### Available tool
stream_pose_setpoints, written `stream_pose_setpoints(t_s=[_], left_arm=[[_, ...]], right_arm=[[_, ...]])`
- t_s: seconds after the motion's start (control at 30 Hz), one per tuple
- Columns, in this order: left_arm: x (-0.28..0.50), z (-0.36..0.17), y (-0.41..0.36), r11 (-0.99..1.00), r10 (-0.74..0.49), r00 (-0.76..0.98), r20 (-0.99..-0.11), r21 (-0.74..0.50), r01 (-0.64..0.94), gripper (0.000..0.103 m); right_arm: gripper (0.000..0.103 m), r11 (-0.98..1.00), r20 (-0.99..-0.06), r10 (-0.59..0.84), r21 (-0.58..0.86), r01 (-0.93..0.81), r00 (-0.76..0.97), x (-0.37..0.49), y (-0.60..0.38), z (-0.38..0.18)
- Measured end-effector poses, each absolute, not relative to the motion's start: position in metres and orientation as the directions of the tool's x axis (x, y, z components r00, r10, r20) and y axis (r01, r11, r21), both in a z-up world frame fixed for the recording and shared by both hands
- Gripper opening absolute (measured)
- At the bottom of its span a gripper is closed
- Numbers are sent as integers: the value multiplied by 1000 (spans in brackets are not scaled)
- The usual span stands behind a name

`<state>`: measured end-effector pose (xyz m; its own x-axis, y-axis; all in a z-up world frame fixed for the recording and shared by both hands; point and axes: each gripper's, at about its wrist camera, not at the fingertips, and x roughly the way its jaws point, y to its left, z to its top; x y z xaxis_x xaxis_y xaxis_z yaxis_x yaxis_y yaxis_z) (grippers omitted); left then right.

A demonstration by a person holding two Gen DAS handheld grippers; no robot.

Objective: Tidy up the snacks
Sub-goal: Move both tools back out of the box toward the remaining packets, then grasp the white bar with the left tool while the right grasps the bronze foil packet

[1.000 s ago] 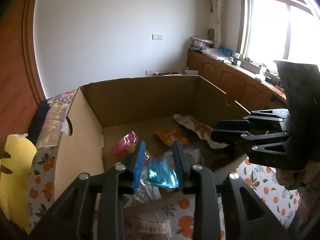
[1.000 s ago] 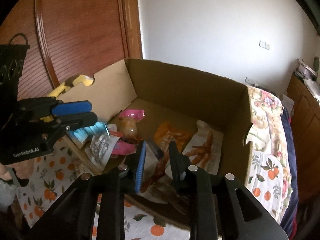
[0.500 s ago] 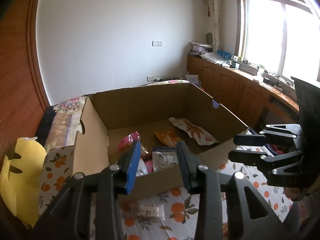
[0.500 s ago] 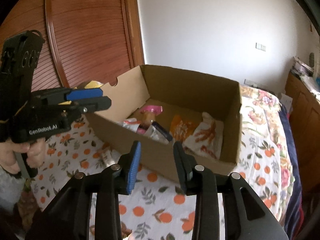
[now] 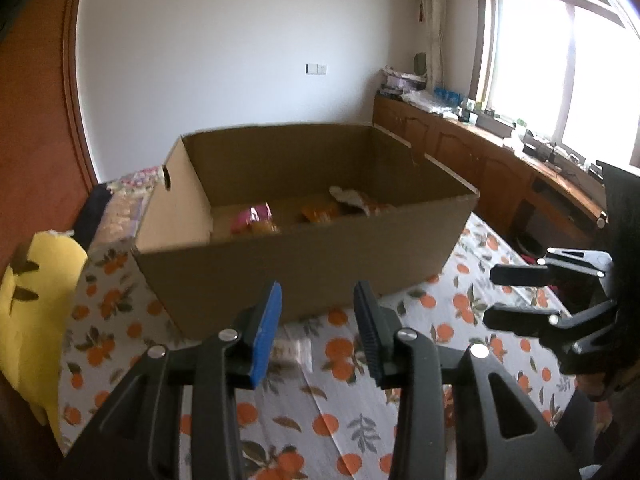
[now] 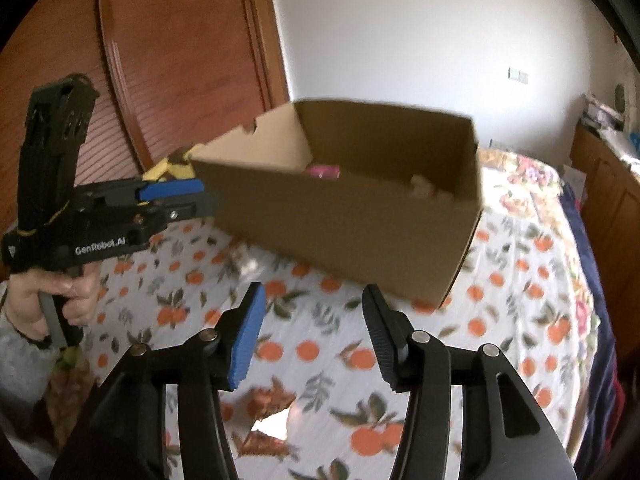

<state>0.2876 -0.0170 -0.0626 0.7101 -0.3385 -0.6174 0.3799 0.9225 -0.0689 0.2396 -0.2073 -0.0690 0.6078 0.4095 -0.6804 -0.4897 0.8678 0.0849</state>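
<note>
An open cardboard box (image 5: pixel 304 264) (image 6: pixel 352 224) stands on an orange-print bedspread (image 5: pixel 340 416). Inside it I see a pink snack pack (image 5: pixel 256 216), an orange pack (image 5: pixel 320 211) and a white pack (image 5: pixel 352 197). A small wrapped snack (image 5: pixel 294 350) lies on the bedspread just in front of the box. My left gripper (image 5: pixel 317 332) is open and empty, above that snack. It also shows in the right wrist view (image 6: pixel 188 196). My right gripper (image 6: pixel 313 340) is open and empty, held back from the box. It shows at the right of the left wrist view (image 5: pixel 508 296).
A yellow plush toy (image 5: pixel 32 308) lies left of the box. Wooden cabinets (image 5: pixel 492 172) with clutter run along the window wall on the right. A wooden sliding door (image 6: pixel 168 72) stands behind the box. The bed's far edge has a dark blue border (image 6: pixel 592 264).
Both grippers have pulled back and down from inside the box to the bedspread in front of it. The left gripper let go of the blue pack and both opened wider.
</note>
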Motion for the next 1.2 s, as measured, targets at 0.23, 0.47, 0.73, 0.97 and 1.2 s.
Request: stream_pose_setpoints(t_s=[0.23, 0.47, 0.73, 0.97, 1.2], left_arm=[[292, -94, -19, 960, -249, 712, -656, -67, 273, 38], [309, -121, -3, 981, -194, 705, -683, -148, 127, 38], [327, -137, -4, 982, -172, 677, -715, -175, 65, 38], [335, -146, -10, 994, -101, 667, -738, -108, 31, 38], [334, -149, -22, 997, -74, 645, -761, -51, 55, 38]], right_arm=[[51, 866, -718, 396, 84, -493, 572, 226, -202, -106], [51, 861, -735, 394, 84, -502, 552, 223, -199, -130], [51, 848, -740, 419, 114, -517, 525, 223, -198, -140], [51, 857, -722, 420, 117, -502, 549, 220, -203, -137], [51, 854, -715, 423, 108, -509, 557, 217, -204, -135]])
